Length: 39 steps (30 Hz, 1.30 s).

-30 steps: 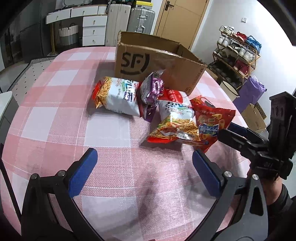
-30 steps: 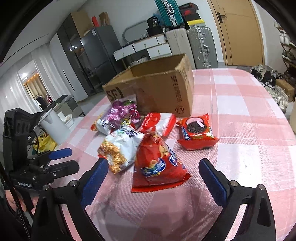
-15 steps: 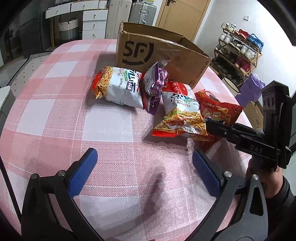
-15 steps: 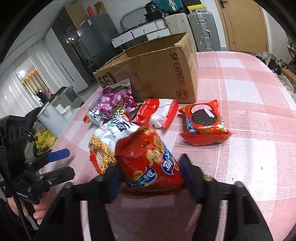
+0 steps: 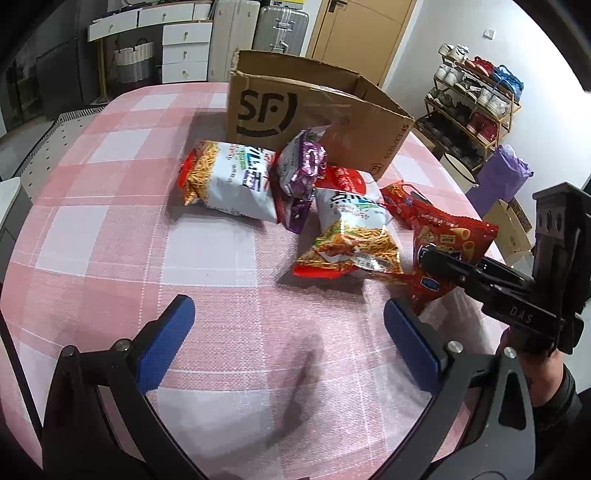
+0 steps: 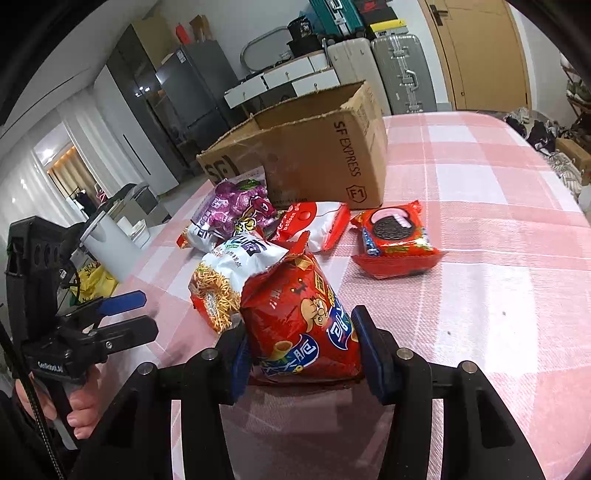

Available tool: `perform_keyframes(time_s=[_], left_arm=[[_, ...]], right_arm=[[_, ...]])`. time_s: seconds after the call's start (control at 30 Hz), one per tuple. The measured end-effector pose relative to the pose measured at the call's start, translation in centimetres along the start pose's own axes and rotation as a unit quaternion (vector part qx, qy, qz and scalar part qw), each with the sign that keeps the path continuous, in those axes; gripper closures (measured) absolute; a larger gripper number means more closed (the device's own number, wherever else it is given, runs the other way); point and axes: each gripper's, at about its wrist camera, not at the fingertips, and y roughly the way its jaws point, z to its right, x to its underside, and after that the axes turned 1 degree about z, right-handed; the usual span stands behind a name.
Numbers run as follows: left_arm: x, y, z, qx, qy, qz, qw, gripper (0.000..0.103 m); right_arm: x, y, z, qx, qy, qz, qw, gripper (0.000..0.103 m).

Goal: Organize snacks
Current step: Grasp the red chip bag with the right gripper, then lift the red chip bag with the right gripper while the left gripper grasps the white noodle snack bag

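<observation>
My right gripper [image 6: 301, 354] is shut on a red snack bag [image 6: 299, 325] and holds it just above the table; the bag also shows in the left wrist view [image 5: 448, 243]. My left gripper [image 5: 288, 343] is open and empty over the pink checked table [image 5: 110, 236], short of the pile. The pile holds two white noodle-snack bags [image 5: 232, 177] [image 5: 351, 232], a purple bag [image 5: 303, 162], a red-and-white bag [image 6: 314, 225] and a red cookie pack [image 6: 395, 240]. An open SF cardboard box [image 5: 306, 114] stands behind them.
A shoe rack [image 5: 476, 107] and purple bag [image 5: 504, 177] stand off the table's right side. Suitcases [image 5: 258, 33] and white drawers [image 5: 184, 48] stand behind the table. A white bin [image 6: 107, 243] stands on the floor beside it.
My right gripper has closed on the red snack bag and lifted it upright off the table. My left gripper has stayed open, nearly in place.
</observation>
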Motion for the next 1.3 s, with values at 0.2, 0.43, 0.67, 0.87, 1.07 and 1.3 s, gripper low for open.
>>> perform_keyframes(time_s=[0.2, 0.43, 0.67, 0.87, 1.07, 1.3], left_arm=[[-0.7, 0.1, 1.1, 0.005, 0.014, -0.003, 0.9999, 0.001], [-2.3, 1.3, 2.3, 0.023, 0.017, -0.020, 0.9994, 0.001], [-4.0, 3.2, 3.8, 0.022, 0.017, -0.038, 0.9989, 0.001], [-4.7, 5.2, 4.5, 0.006, 0.013, -0.063, 0.9979, 0.001], [-5.3, 6.9, 4.8, 0.001, 0.009, -0.074, 0.9972, 0.002], [-5.4, 7.9, 4.5, 0.017, -0.002, -0.083, 0.9964, 0.022]], right_arm=[[0.5, -1.8, 0.4, -0.004, 0.010, 0.014, 1.000, 0.052], [0.8, -3.6, 0.5, -0.007, 0.009, 0.031, 0.999, 0.052], [1.5, -5.0, 1.2, 0.002, 0.018, 0.036, 0.999, 0.052], [1.8, -5.8, 1.8, 0.016, 0.016, 0.037, 0.999, 0.052], [2.1, -6.2, 2.4, 0.020, 0.022, 0.040, 0.999, 0.052], [2.2, -6.5, 2.4, 0.020, 0.023, 0.040, 0.999, 0.052]])
